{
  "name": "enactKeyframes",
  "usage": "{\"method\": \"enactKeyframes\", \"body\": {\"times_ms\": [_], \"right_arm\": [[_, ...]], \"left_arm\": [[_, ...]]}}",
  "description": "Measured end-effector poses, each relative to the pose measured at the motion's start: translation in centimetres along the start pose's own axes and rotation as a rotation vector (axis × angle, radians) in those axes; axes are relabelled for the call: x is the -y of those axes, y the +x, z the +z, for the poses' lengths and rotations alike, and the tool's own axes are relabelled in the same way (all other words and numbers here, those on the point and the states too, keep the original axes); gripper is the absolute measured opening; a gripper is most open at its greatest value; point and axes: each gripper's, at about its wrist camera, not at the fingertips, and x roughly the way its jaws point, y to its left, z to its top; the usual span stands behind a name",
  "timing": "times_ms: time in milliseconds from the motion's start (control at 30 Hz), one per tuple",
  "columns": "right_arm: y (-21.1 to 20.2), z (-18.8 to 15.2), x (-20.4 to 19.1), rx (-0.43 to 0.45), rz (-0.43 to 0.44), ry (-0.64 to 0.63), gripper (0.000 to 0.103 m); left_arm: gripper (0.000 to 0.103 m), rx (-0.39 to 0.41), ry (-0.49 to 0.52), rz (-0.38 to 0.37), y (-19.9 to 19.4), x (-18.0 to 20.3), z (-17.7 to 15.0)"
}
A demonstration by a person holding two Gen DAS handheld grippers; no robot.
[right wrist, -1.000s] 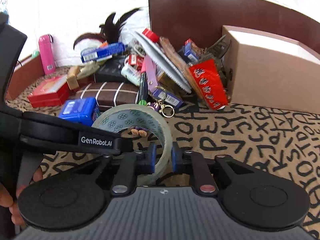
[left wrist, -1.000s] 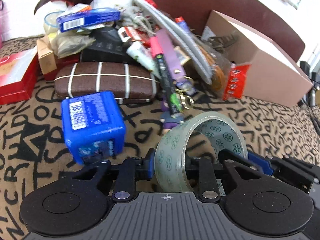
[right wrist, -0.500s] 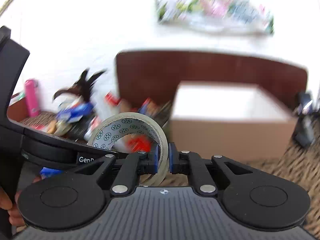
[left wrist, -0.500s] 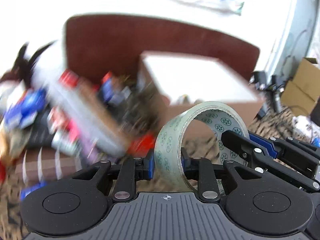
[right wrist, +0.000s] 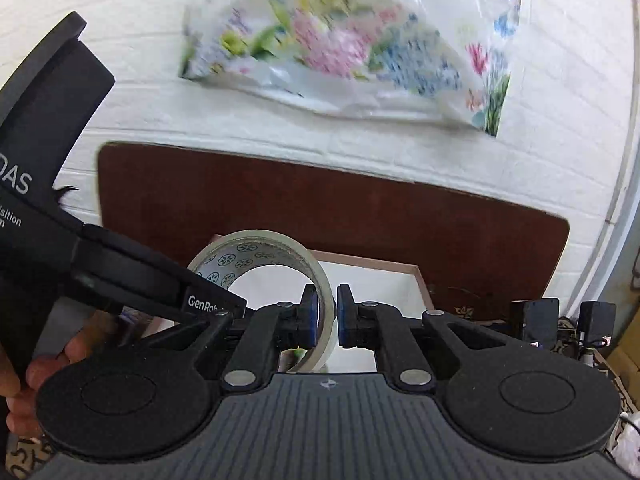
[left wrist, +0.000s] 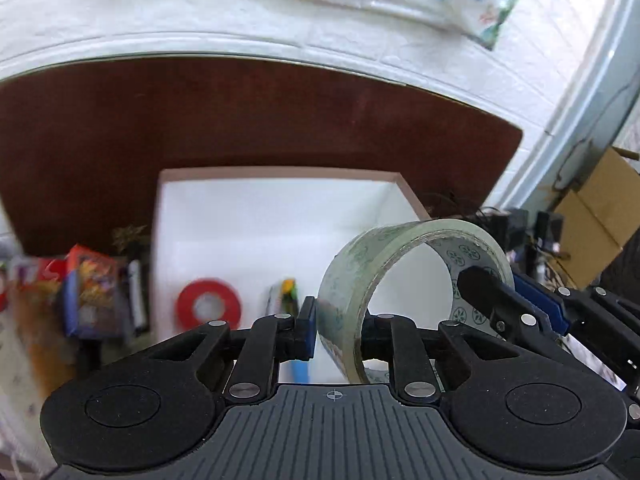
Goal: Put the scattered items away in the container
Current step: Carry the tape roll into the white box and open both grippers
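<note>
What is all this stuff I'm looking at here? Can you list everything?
Clear tape roll: one, see-through with a printed core, pinched by both claws above the box.
Box: one, pinkish rim, white inside, against the brown board.
Red tape roll: one, lying flat inside the box.
Green and yellow item: one, blurred, inside the box.
Brown board: one, dark wood, standing behind the box.
Colourful packets: several, blurred, left of the box.
Floral plastic bag: one, hanging on the white wall.
Cardboard carton: one, tan, far right.
Left claw: black with blue pads, shut on the roll's band.
Right claw: same, shut on the band.
Hand: one, holding the left claw's grip.
</note>
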Motion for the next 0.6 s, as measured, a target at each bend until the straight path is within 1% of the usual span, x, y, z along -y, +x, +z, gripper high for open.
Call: {"method": "enactKeyframes", "body": {"times_ms": [67, 167, 333, 433, 533, 600], "right_arm": [[2.6, 0.6, 1.4, -0.041, 0.004, 0.004, 0.010], [6.5, 1.0, 3.2, -0.109, 0.020, 0.028, 0.011], [12.2, -0.5, 4.7, -0.203, 0.024, 0.021, 0.011], [15.2, -1.7, 5.8, -0.255, 0.027, 0.031, 0.011], [17.2, -2.4, 6.8, -0.292, 0.020, 0.025, 0.011], [18.2, -2.6, 7.4, -0.315, 0.018, 0.039, 0.011]], "left_arm": [[0.016, -0.015, 0.007, 0.003, 2.4, 0.1, 1.2], [0.016, -0.041, -0.004, -0.002, 6.3, -0.2, 2.0], [0.016, -0.076, -0.001, -0.003, 12.8, -0.7, 2.1], [0.016, -0.086, 0.009, -0.017, 15.3, -0.5, 2.1], [0.017, -0.091, 0.012, -0.029, 17.3, -0.3, 2.3], [0.020, -0.093, 0.021, -0.033, 18.3, -0.1, 2.5]]}}
